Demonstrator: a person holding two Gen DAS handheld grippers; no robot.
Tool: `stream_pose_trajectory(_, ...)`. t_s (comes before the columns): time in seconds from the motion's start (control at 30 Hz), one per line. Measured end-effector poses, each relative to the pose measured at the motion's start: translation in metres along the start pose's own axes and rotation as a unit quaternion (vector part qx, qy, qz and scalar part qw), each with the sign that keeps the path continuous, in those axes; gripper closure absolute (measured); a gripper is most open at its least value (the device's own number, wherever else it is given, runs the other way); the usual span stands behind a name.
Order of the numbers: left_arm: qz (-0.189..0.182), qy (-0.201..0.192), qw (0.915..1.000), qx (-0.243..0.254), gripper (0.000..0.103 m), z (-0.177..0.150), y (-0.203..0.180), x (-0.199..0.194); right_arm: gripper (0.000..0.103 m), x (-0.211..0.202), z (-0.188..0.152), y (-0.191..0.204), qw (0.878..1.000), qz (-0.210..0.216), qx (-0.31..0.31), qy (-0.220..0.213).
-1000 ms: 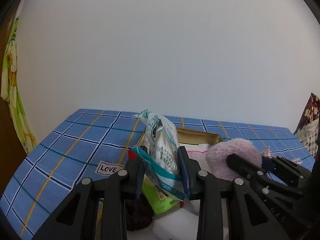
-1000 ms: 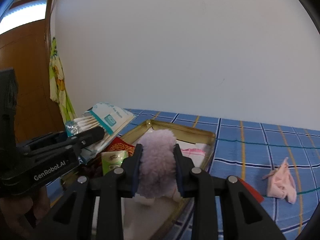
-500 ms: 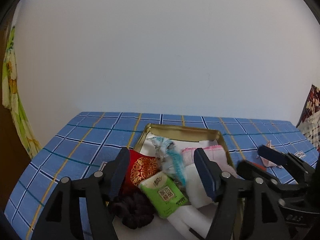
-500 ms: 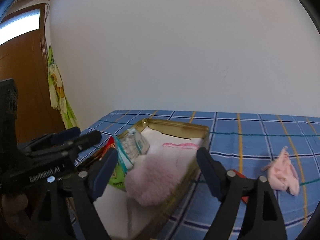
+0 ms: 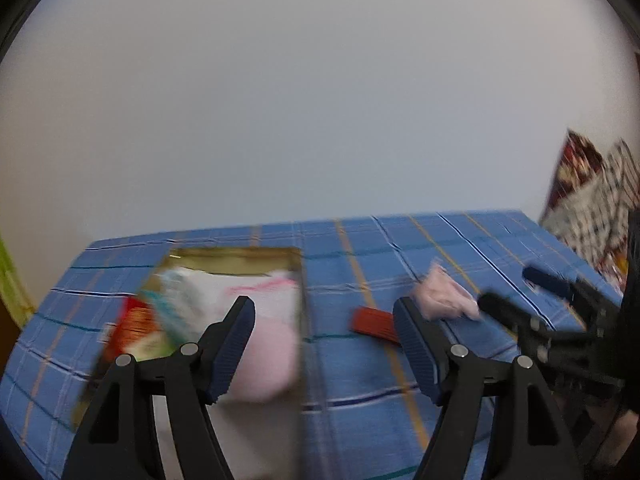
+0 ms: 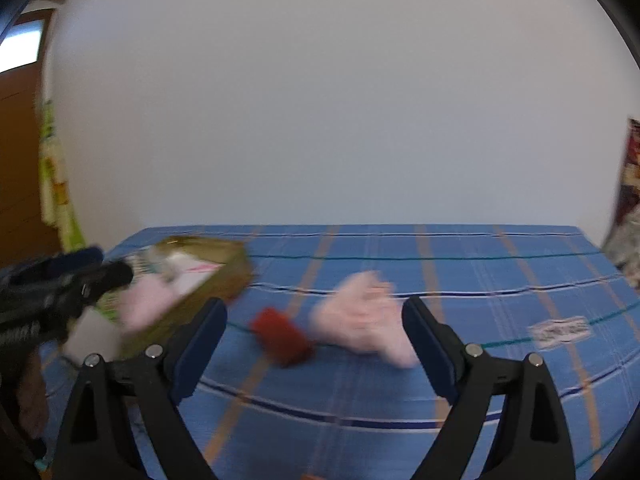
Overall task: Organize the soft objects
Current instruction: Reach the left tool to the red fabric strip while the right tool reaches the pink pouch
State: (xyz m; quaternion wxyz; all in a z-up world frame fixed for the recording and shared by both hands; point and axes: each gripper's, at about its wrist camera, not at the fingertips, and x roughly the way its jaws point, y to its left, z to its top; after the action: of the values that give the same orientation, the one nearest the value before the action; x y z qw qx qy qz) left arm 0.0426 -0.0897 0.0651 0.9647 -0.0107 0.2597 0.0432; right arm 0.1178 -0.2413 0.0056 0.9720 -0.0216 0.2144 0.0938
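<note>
A plain white wall stands behind a surface covered with a blue checked cloth (image 6: 460, 380); I cannot tell if it is a desk or a bed under the cloth.

The thing I go for now is the pale pink soft piece (image 6: 360, 324), which lies loose on the cloth, well apart from the gold tray (image 6: 224, 276). Just beside it, on the tray side, lies a small red object (image 6: 282, 336); both are blurred, so I cannot say exactly what they are. In my right wrist view both sit between the wide-spread jaws of my right hand-held gripper (image 6: 314, 348), but nothing is touched. Its jaws have just been opening, and it is released and empty.

My left hand-held gripper (image 5: 324, 346) is released too; its jaws have also just been opening, with only cloth and the red object seen through the gap, nothing grasped.

In the gold tray I see a fluffy pink piece (image 5: 264, 360) at the near end, a white cloth with pink edge (image 5: 260, 292), a clear packet with teal print (image 5: 180, 300) and a red and gold packet (image 5: 134, 320). So I judge that most of the soft things are already collected. What is left, as far as I can see, is the pink piece and the red object outside the tray.
</note>
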Motion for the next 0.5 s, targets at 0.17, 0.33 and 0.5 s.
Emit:
stream_pose_trajectory(0.17,-0.031,0.063,0.9973,0.021,0.029,-0.009,-0.040,0.045,0.009,-0.003,0.000,-0.037,0.999,-0.032,0.037,-0.014)
stream_pose_trajectory(0.33,-0.048,0.122,0.9909,0.029,0.029,-0.016,-0.056,0.082,0.008,0.001,-0.003,-0.062,0.997,-0.027,0.067,-0.011)
stream_pose_trajectory(0.5,-0.061,0.148,0.9863,0.041,0.029,-0.017,-0.059,0.100,0.007,-0.004,-0.002,-0.063,0.997,-0.019,0.074,-0.017)
